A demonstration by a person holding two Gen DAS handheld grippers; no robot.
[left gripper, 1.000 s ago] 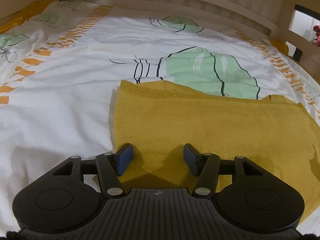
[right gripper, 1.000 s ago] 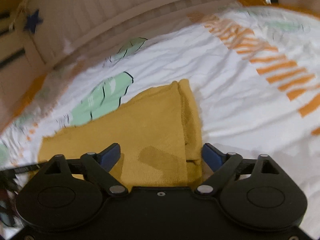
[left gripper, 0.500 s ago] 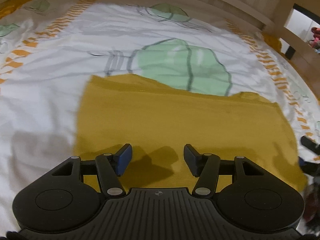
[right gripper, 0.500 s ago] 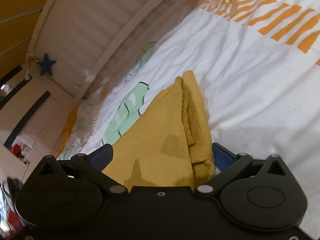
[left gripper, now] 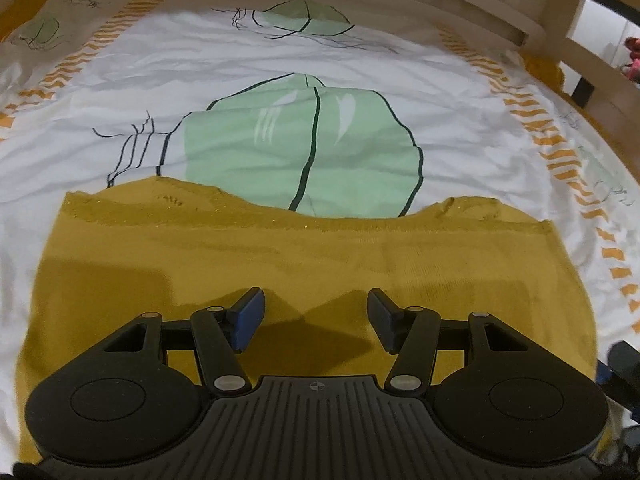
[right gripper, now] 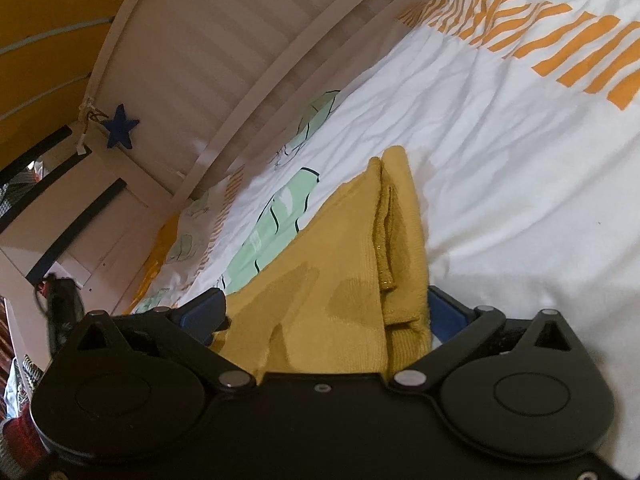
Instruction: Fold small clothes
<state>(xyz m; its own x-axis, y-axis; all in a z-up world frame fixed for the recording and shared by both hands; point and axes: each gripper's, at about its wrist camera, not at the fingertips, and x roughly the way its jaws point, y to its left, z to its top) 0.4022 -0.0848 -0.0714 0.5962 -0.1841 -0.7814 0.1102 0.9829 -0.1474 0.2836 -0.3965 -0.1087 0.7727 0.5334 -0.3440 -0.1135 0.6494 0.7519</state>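
Left wrist view, bottom of frame: left tool [left gripper: 315, 316] with blue pads parted, nothing between them, hovering over the mustard knit garment [left gripper: 304, 256]. Garment spread flat across the lower half of the frame, near edge hidden under the tool body, far hem wavy and running left to right across the middle. Dark shadow of the tool on the cloth just ahead of the pads. At the lower right edge, a dark blurred shape, too unclear to name. Beyond the hem, white duvet [left gripper: 132, 80] with a large green leaf print [left gripper: 304, 148] at centre, orange dashed bands along both sides. At the top and upper right, pale wooden bed rail [left gripper: 472, 4].

Right wrist view, bottom of frame: right tool [right gripper: 325, 312] spread to full width, pads either side of the garment's folded end [right gripper: 352, 264] and not pressing it. Doubled layers with a ribbed edge [right gripper: 390, 240] just inside the right-hand pad [right gripper: 442, 312]. Garment narrowing toward frame centre, lying on the white duvet [right gripper: 512, 168]. Orange stripes [right gripper: 560, 48] at upper right. Slatted rail [right gripper: 248, 52] across the upper left, with a blue star [right gripper: 120, 132] on it.
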